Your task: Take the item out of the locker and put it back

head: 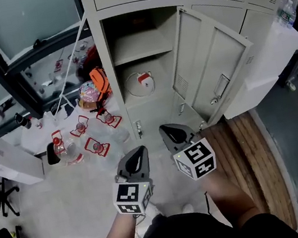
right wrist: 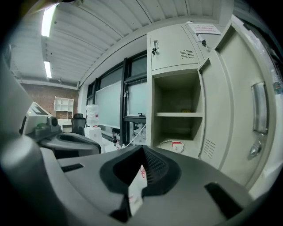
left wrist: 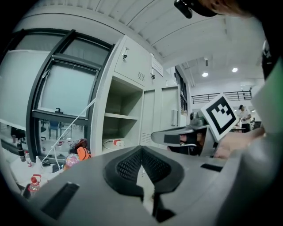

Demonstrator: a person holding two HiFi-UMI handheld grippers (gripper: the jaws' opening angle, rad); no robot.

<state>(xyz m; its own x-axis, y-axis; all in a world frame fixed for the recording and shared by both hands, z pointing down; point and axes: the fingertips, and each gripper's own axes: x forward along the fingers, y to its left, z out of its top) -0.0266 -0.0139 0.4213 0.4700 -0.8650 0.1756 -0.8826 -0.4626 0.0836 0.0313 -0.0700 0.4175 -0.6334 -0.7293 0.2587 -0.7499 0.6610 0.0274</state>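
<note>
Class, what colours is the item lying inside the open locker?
The item is white with a red patch; the head view shows it best.

The head view is dim and bluish, its edges bowed by the wide lens. Both gripper views sit in black fisheye circles, with the near foreground soft. Ceiling light strips (right wrist: 47, 22) glare at the right gripper view's upper left. Shadow fills the locker (head: 107, 71).
</note>
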